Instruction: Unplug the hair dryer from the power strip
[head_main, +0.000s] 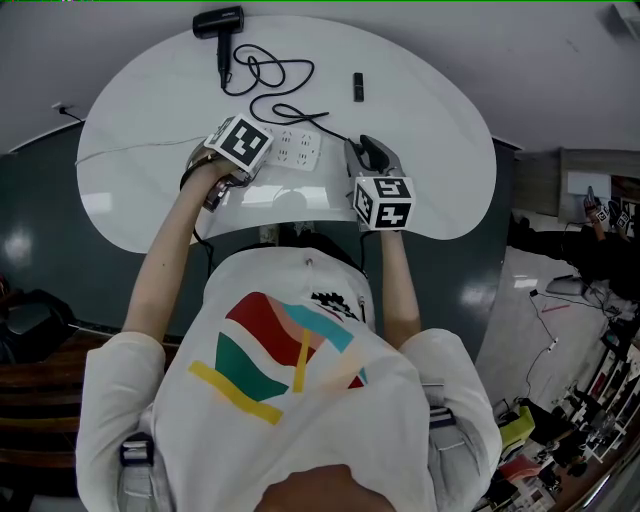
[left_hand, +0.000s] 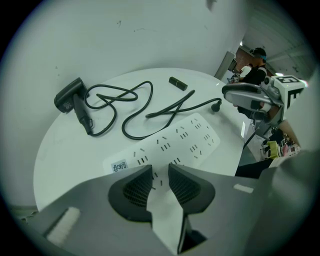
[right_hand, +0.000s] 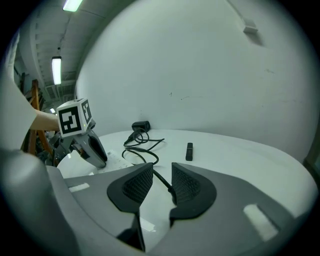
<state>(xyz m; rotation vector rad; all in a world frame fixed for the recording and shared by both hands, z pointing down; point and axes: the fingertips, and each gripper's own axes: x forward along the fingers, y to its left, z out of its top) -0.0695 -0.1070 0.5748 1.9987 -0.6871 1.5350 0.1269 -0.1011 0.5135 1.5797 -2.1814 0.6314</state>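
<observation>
The black hair dryer (head_main: 218, 22) (left_hand: 70, 96) lies at the table's far side, and its black cord (head_main: 270, 75) loops toward me. The cord's plug (left_hand: 216, 106) is out of the white power strip (head_main: 295, 148) (left_hand: 185, 137) and sits beside the strip's right end. My right gripper (head_main: 366, 152) (right_hand: 161, 167) hovers there, open, with the cord (right_hand: 161, 180) running between its jaws untouched by the pads. My left gripper (head_main: 228, 165) (left_hand: 160, 169) points steeply down onto the strip's left end. Its jaws stand part open, and the strip's slots show through the gap.
A small black stick-shaped object (head_main: 358, 87) (left_hand: 177, 83) lies to the right of the cord. The round white table (head_main: 430, 190) ends close in front of me. A thin white cable (head_main: 130, 152) runs left from the strip. Another person (left_hand: 255, 72) sits beyond the table.
</observation>
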